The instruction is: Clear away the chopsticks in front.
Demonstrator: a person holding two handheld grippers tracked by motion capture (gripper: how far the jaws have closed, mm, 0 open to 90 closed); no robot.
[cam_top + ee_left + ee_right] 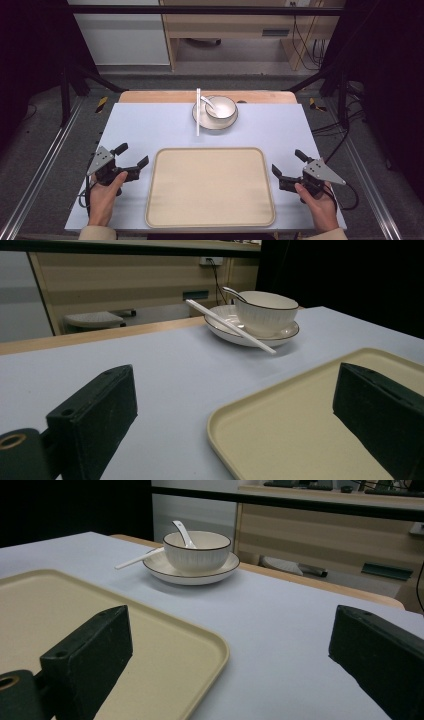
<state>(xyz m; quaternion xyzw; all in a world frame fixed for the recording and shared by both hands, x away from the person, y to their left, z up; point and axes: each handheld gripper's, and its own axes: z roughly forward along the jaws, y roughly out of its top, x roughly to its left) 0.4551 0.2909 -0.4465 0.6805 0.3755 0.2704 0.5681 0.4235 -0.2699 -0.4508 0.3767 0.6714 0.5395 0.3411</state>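
Note:
A large beige tray [210, 187] lies bare on the near half of the table. At the far middle a white bowl [221, 106] with a dark rim stands on a matching plate [215, 124], a white spoon [206, 101] resting in it. A white chopstick pair [198, 115] leans on the plate's left rim, reaching toward the tray. My left gripper [132, 155] is held just left of the tray, open, nothing between its fingers. My right gripper [288, 162] is held just right of it, also open and bare. The left gripper view looks past the tray's corner [300, 430] to the bowl [265, 310].
The pale blue table top [150, 125] ends in a wooden strip [150, 96] at the far edge. Metal rails [45, 165] run along both sides of the table. Beyond it are wooden furniture [235, 25] and hanging cables [305, 45].

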